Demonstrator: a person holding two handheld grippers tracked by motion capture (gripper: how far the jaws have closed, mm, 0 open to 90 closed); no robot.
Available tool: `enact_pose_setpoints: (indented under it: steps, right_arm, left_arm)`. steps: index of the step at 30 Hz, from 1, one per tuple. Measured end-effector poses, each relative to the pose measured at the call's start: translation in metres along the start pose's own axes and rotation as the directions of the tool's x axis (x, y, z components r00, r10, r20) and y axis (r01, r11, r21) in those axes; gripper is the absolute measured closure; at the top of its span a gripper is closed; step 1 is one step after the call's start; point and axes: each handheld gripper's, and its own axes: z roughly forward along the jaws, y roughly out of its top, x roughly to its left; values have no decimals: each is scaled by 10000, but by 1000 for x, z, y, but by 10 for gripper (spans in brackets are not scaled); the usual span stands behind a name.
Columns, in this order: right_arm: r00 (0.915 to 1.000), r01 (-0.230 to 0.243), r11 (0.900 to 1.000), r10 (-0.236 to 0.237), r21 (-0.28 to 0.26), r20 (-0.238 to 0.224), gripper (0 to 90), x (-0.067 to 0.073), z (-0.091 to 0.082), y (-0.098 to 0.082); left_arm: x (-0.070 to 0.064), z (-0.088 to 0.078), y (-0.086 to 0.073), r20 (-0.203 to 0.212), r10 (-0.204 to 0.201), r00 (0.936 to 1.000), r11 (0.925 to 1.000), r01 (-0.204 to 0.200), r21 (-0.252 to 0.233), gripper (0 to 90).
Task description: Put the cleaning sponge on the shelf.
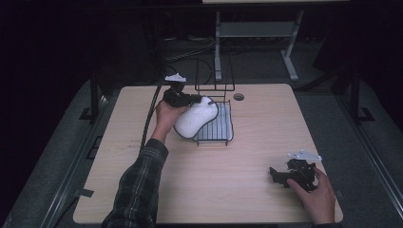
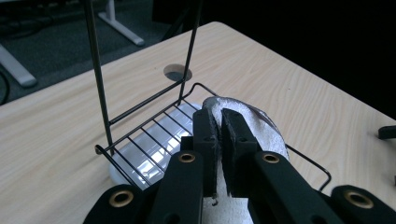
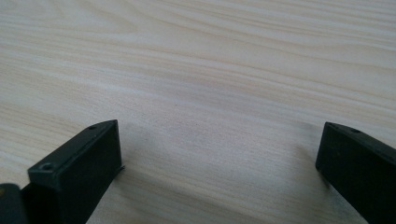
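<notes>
My left gripper (image 2: 219, 133) is clamped on a white slipper (image 1: 196, 118) over the wire rack (image 1: 215, 124); right gripper (image 3: 219, 154) jaws wide apart, nothing in them, low over the table (image 1: 247, 156).

The high view looks forward and down from above the person's side, taking in the whole wooden surface (image 1: 247, 142) with the wire rack (image 1: 215, 118) toward its far edge. The left gripper view sits close behind its own fingers (image 2: 205, 135), facing the wire rack's shelf and posts, which it shares with the high view. The right gripper view looks closely down at bare wood grain, well apart from the wire rack.
</notes>
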Motion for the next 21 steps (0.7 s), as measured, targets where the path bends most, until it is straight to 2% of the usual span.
enact_pose_setpoints:
  steps: [3,7,12,18,21]
  right_arm:
    - [10000,-12,10000,12,0,1,0,0,0,0]
    - [10000,-14,10000,14,-7,-17,0,0,0,0]
    - [10000,-15,10000,15,-4,-25,0,0,0,0]
    - [10000,-14,10000,14,-5,-5,0,0,0,0]
    - [10000,-2,10000,2,-7,4,0,0,0,0]
  left_arm:
    - [1,9,0,46,-251,9997,9997,251,-16,850]
    - [2,16,3,-21,-181,9998,9998,181,78,850]
    - [6,22,5,-97,-378,9992,9992,379,87,849]
    - [10,28,4,-237,-334,9992,9993,338,154,845]
    - [10,31,2,-291,-527,9982,9986,530,91,841]
